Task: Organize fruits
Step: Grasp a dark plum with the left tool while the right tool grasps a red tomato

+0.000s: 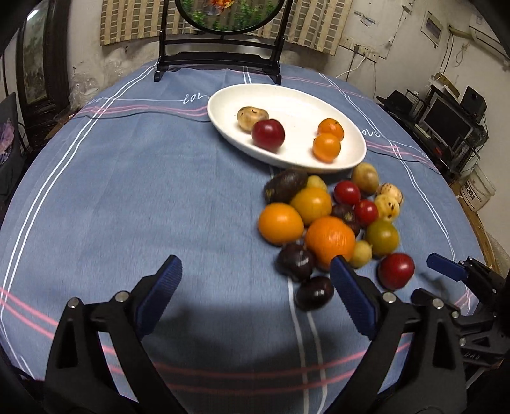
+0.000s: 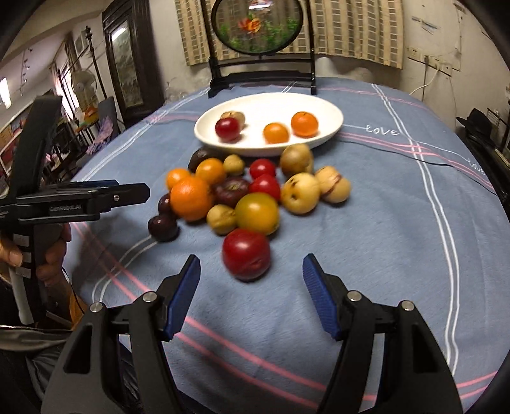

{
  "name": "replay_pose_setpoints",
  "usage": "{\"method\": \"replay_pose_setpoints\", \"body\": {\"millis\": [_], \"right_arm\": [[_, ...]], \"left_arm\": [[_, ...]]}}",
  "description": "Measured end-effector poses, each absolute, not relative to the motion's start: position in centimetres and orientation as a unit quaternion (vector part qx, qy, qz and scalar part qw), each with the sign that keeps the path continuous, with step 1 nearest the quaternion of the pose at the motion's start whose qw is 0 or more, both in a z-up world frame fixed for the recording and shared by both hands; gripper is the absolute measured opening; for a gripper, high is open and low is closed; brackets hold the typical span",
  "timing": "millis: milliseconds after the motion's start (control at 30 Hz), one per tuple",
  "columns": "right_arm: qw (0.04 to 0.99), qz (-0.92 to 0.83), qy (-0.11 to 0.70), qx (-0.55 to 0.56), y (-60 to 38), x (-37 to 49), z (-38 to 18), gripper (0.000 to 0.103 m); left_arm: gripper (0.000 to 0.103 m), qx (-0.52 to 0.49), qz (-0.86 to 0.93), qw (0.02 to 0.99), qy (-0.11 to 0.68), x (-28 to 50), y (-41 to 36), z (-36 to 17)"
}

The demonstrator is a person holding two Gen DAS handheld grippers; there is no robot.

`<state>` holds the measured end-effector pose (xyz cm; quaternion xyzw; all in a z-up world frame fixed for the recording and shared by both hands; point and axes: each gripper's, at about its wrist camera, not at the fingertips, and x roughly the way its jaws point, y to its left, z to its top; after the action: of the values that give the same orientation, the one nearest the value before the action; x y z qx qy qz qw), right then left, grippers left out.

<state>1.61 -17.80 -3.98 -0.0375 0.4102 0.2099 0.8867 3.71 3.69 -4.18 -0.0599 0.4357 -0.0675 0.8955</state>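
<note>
Flanking red plum (image 2: 246,254): right gripper (image 2: 251,277) agape.

A lived-in home, by every sign. The round bench wears a blue cotton cloth (image 1: 159,191) striped pink and white with "love" stitched on it, and behind it stands a round painted screen in a black wooden stand (image 2: 258,28). The plaster wall (image 1: 376,28) is stained, with wall sockets and trailing cables (a dark computer monitor (image 1: 446,124) sits on a cluttered rack), and a white standing fan (image 2: 83,83) waits beside a dark framed panel (image 2: 126,63).
</note>
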Motion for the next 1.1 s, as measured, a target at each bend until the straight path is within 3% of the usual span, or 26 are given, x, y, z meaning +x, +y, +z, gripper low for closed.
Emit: {"method": "replay_pose_setpoints", "body": {"millis": [367,633,1100], "right_arm": [[0.878,0.196,0.434,-0.054,-16.2,3.1,-5.8,0.067],[0.878,0.191,0.436,-0.049,-16.4,4.0,-6.4,0.04],[0.879,0.196,0.434,0.008,-19.7,3.1,-5.9,0.04]], "left_arm": [[0.097,-0.055,-0.073,0.889,0.449,1.8,2.7,-6.0],[0.097,-0.032,-0.071,0.884,0.461,2.2,1.7,-6.7],[0.097,-0.008,-0.079,0.888,0.453,2.5,-0.2,-6.8]]}}
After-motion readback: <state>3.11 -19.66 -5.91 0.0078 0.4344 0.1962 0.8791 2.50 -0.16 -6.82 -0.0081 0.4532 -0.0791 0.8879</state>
